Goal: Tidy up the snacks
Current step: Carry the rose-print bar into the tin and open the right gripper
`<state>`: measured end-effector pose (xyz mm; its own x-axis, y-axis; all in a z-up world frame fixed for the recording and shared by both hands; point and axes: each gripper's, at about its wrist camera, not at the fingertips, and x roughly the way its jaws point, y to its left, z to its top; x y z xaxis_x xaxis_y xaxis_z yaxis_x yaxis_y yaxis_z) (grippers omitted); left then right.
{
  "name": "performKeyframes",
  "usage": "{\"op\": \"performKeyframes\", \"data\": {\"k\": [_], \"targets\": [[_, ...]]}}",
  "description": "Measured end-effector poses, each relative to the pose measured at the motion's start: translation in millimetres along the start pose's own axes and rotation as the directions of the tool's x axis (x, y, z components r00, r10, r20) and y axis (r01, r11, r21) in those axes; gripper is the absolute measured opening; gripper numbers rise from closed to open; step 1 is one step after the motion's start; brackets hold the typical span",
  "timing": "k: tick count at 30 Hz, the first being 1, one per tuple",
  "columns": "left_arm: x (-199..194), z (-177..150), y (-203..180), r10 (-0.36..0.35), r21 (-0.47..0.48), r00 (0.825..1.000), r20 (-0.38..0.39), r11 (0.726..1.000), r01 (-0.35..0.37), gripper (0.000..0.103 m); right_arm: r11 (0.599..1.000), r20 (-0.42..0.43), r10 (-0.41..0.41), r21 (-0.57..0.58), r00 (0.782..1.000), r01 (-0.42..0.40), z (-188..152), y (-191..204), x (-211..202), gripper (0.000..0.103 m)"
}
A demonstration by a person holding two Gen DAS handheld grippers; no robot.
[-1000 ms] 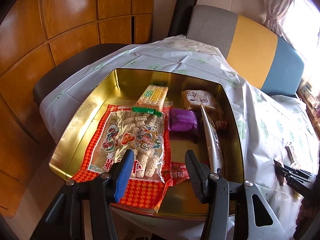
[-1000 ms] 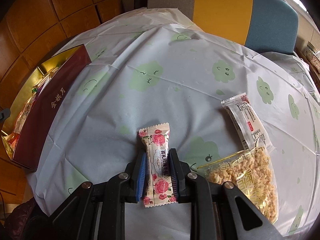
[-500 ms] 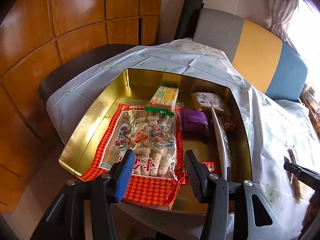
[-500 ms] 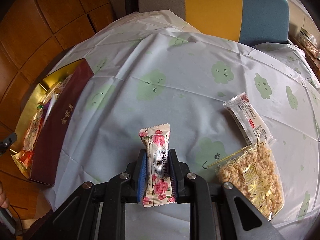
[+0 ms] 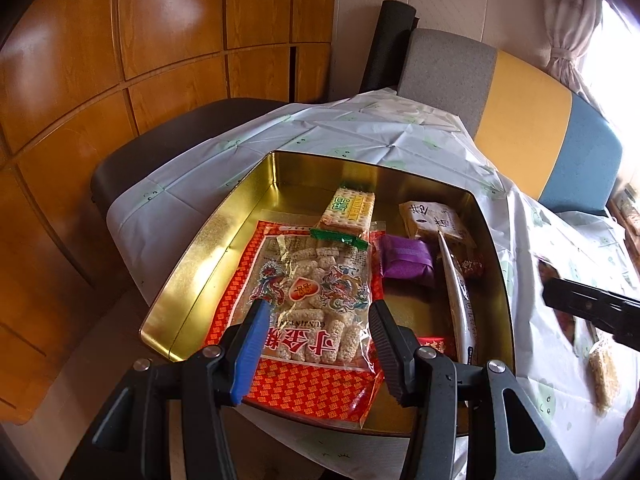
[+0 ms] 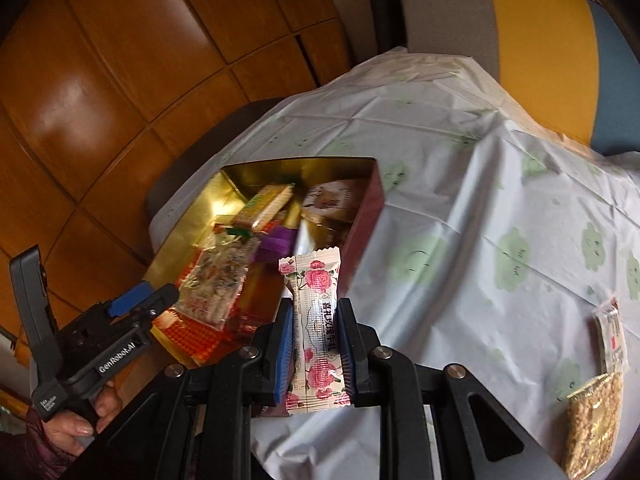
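The right gripper [image 6: 314,354] is clamping a rose-print candy [image 6: 316,320], bound for the gold tin [image 5: 192,280]; the left gripper [image 5: 316,344] is hovering half-open, empty.

An open tin [image 5: 224,236] sits at the desk's [image 6: 460,208] left edge. In it, a large bag of rice sticks [image 5: 316,296] lies along the left side, a cracker pack [image 5: 352,208] behind it, a small wrapped cake [image 5: 406,260] to its right. Near the desk's right edge a sachet [image 6: 610,336] lies just behind a bag of crisped grain [image 6: 592,420].
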<state>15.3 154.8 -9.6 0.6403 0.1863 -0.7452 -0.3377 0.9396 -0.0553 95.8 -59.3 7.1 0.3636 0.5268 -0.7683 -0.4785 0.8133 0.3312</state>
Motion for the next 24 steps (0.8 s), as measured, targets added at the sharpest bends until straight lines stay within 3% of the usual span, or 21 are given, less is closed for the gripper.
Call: {"op": "performKeyframes", "data": {"k": [9, 11, 13, 24], "targets": [[2.8, 3.0, 10.1, 0.016, -0.030, 1.000, 0.002, 0.999, -0.016, 0.052, 0.993, -0.077, 0.060, -0.093, 0.995, -0.067, 22.0, 50.7, 55.7, 0.024], [3.6, 2.9, 10.5, 0.015, -0.031, 1.000, -0.001, 0.999, -0.015, 0.052, 0.994, -0.098, 0.049, -0.090, 0.994, -0.058, 22.5, 51.7, 68.6, 0.032], [3.7, 3.1, 10.9, 0.017, -0.032, 1.000, 0.003, 0.999, -0.016, 0.052, 0.996, -0.101, 0.043, -0.074, 0.994, -0.051, 23.1, 50.8, 74.0, 0.032], [4.0, 0.4, 6.4, 0.025, -0.015, 1.000, 0.008, 1.000, -0.025, 0.052, 0.998, -0.027, -0.008, -0.067, 1.000, 0.006, -7.1, 24.2, 31.3, 0.032]]}}
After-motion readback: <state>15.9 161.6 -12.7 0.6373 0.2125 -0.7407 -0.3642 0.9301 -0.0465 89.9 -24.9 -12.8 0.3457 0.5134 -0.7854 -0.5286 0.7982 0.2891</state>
